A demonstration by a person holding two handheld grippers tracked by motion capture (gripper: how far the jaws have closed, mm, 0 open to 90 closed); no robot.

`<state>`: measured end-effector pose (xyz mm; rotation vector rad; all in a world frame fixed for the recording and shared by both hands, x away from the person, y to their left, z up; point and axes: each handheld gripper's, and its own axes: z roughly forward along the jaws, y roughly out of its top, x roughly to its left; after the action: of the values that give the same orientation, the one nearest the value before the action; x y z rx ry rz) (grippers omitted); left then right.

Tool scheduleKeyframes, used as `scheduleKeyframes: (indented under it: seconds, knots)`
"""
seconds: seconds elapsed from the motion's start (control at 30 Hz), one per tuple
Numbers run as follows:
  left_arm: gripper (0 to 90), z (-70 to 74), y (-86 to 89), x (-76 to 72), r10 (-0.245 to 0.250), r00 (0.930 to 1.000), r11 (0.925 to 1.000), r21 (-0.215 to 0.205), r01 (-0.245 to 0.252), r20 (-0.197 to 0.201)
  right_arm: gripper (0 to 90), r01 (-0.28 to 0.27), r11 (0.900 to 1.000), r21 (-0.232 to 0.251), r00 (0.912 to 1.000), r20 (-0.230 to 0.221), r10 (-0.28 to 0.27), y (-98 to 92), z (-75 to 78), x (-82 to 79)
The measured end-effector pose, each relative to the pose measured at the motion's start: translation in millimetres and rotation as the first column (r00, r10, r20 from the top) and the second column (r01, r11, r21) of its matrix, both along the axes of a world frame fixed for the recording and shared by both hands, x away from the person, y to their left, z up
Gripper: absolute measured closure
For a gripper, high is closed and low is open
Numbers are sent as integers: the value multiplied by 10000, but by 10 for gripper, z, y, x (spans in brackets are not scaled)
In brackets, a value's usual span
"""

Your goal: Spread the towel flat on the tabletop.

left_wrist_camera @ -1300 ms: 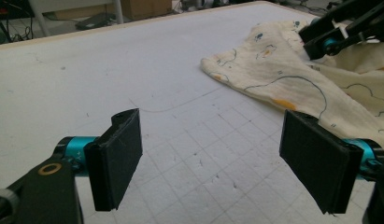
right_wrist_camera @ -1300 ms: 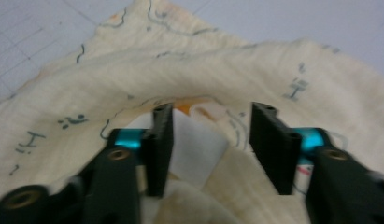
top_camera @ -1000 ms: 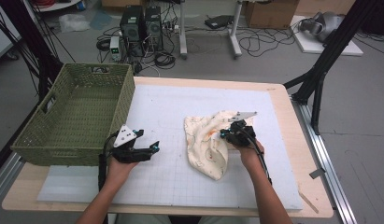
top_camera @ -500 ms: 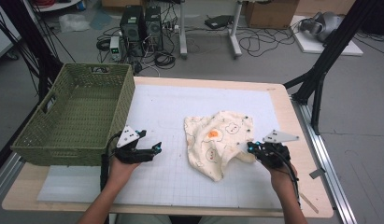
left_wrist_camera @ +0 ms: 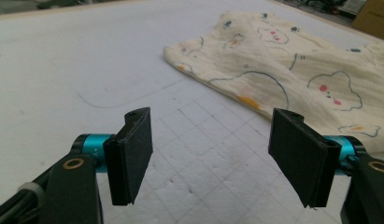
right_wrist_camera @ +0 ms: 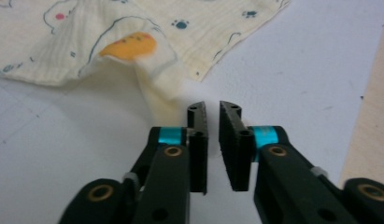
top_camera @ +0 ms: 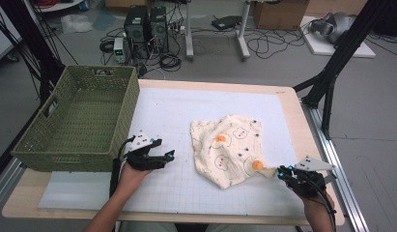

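Note:
A cream cloth [top_camera: 229, 145] printed with small bears and orange spots lies crumpled on the white mat, right of centre. Its drawn-out corner [right_wrist_camera: 157, 88] ends just in front of my right gripper [top_camera: 281, 171], near the table's front right. That gripper's [right_wrist_camera: 213, 109] jaws have just been opening and stand a narrow gap apart, with no cloth between them. My left gripper [top_camera: 169, 155] rests on the mat left of the cloth [left_wrist_camera: 292, 70]. The left gripper's [left_wrist_camera: 213, 158] jaws have just closed a little, stand wide and hold nothing.
A green woven basket [top_camera: 77, 154] sits at the table's left, close behind the left hand. The white gridded mat [top_camera: 186, 111] covers most of the wooden tabletop [top_camera: 312, 140]. Black stand legs rise beyond the right edge.
My right gripper has moved right and toward the front, drawing the cloth's corner with it and spreading the cloth. Its jaws have parted slightly. The left hand has stayed in place.

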<state>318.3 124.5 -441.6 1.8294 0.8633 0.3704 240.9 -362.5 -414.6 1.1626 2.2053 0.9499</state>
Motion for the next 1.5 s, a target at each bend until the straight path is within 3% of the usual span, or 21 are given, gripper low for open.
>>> scheduleKeyframes:
  seconds: [0.1,0.27,0.43,0.57,0.63,0.7,0.77,0.8,0.83,0.9,0.93,0.97,1.07,1.2,1.3,1.5]
  knots:
    - [303,-31,-108,14,-123,9996,9998,138,126,-248,679,177,9994,286,9989,436,-189,-6,83,16]
    - [307,-38,-332,57,-463,9975,9985,284,478,-531,592,244,9978,616,9959,858,-297,71,169,144]
    - [305,-2,-629,129,-948,9926,9921,752,1005,-761,537,230,9991,366,9936,1098,-269,210,182,327]
    - [318,-16,-855,177,-1391,9852,9760,1543,1535,-1003,521,189,9996,224,9923,1220,-215,295,148,399]
    - [338,-30,-940,188,-1441,9832,9736,1615,1610,-1116,522,134,9998,175,9925,1209,-155,311,124,407]
    - [348,-47,-1025,187,-1556,9813,9668,1865,1748,-1132,521,152,9998,160,9927,1191,-170,308,108,404]
    - [380,-76,-1107,170,-1637,9808,9528,2406,1851,-1063,521,171,9997,196,9930,1167,-193,294,100,401]
    - [374,-76,-1138,149,-1666,9828,9460,2681,1822,-800,520,170,9997,184,9925,1210,-191,286,99,400]
    - [400,-72,-1150,138,-1758,9814,9458,2633,1902,-775,519,198,9996,220,9929,1168,-223,281,102,395]
    - [557,-60,-1142,122,-2106,9748,9385,2640,2226,-733,519,227,9994,257,9927,1180,-256,273,105,390]
    - [710,-47,-1131,108,-2314,9711,9277,2871,2384,-588,519,239,9993,281,9929,1158,-270,275,105,386]
    - [829,-41,-1120,98,-2239,9736,9239,3081,2267,-451,518,219,9994,272,9930,1152,-249,276,105,385]
    - [848,-24,-1000,113,-1996,9781,9320,2967,2083,-597,519,107,9997,217,9932,1156,-131,289,97,382]
    - [848,33,-660,115,-1532,9857,9564,2405,1658,-702,520,81,9998,204,9939,1097,-103,313,89,382]
    - [846,48,-382,84,-1252,9881,9694,2011,1410,-890,519,44,9997,257,9944,1057,-71,337,85,388]
    - [843,45,-39,-25,-1001,9899,9799,1623,1156,-1006,511,-200,9997,131,9967,788,189,470,31,456]
